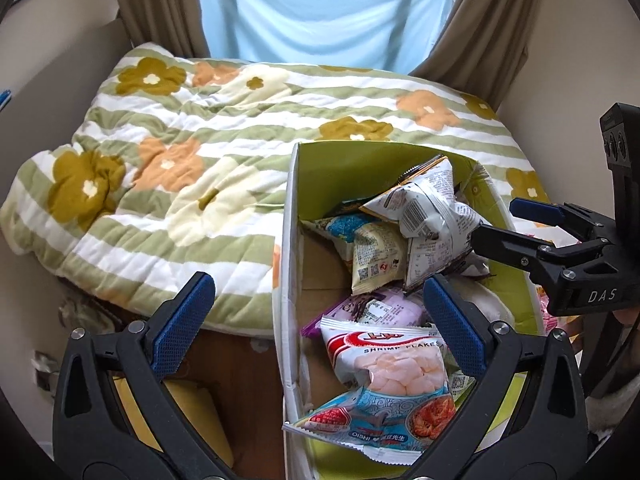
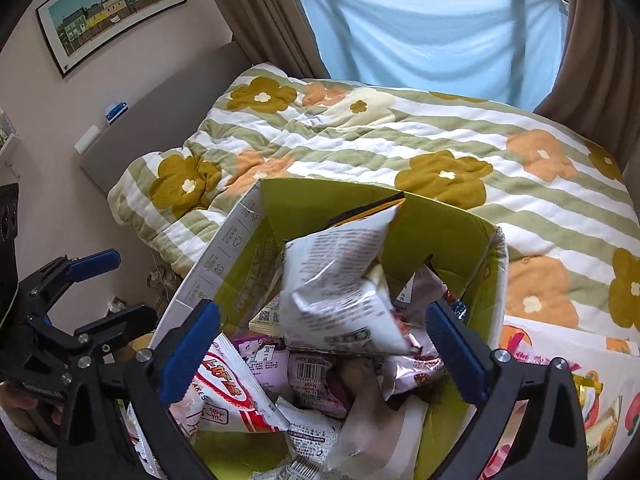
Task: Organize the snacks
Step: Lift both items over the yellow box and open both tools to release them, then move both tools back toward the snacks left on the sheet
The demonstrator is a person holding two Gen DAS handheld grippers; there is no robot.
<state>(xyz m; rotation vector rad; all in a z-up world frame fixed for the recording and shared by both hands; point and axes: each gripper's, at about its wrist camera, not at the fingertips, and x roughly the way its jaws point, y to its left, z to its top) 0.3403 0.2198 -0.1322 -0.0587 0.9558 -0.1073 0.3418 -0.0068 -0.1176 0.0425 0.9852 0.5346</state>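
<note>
Overhead, left gripper (image 1: 316, 308): fingers apart, straddling the snack box's (image 1: 286, 248) left wall.
Right gripper (image 2: 324, 326): fingers apart, empty, above white snack bag (image 2: 340, 284).

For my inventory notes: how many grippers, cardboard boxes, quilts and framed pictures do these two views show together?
Grippers: 2 (left gripper, right gripper)
Cardboard box: 1
Quilt: 1
Framed picture: 1
Total: 5

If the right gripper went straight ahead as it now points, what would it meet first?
Probably the white snack bag tumbled atop the pile in the green box, centred between the right gripper's open fingers; depth is unclear.
</note>
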